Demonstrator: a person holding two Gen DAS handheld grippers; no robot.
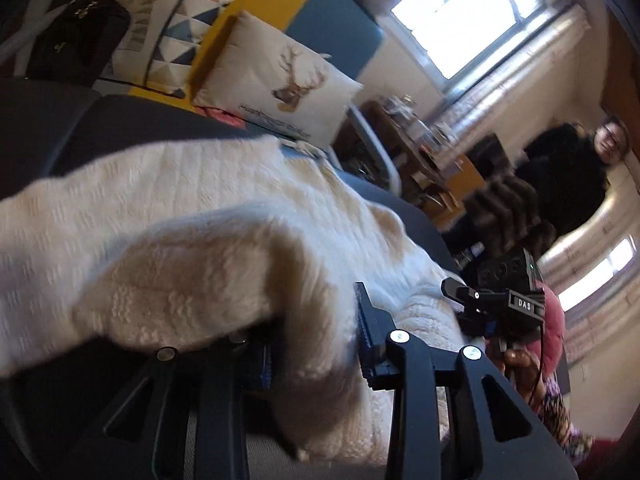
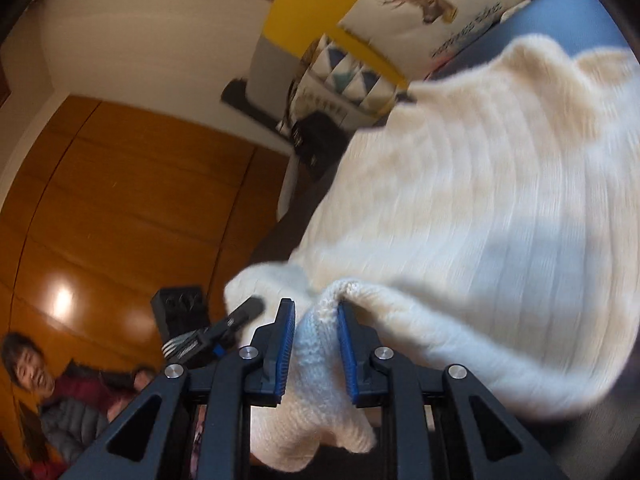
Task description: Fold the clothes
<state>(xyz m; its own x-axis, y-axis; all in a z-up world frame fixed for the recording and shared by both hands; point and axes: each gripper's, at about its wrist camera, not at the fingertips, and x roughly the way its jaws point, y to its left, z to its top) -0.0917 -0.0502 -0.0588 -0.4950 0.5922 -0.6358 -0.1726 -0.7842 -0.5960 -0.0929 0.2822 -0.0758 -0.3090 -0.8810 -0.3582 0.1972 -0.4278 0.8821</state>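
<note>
1. I see a dark grey bed surface (image 1: 132, 120) backed by a deer cushion (image 1: 276, 80), a triangle-patterned cushion (image 1: 176, 36) and a bright window (image 1: 468, 12); both views are motion-blurred.
2. The cream knit sweater (image 1: 200, 208) covers the left gripper's (image 1: 316, 344) left finger, so I cannot see its blue pad fully.
3. Its fingers pinch a sweater fold between them.
4. The right gripper (image 2: 316, 344) clamps a bunched sweater edge between 2 blue pads (image 2: 286, 344); the rest hangs lifted to the right.
</note>
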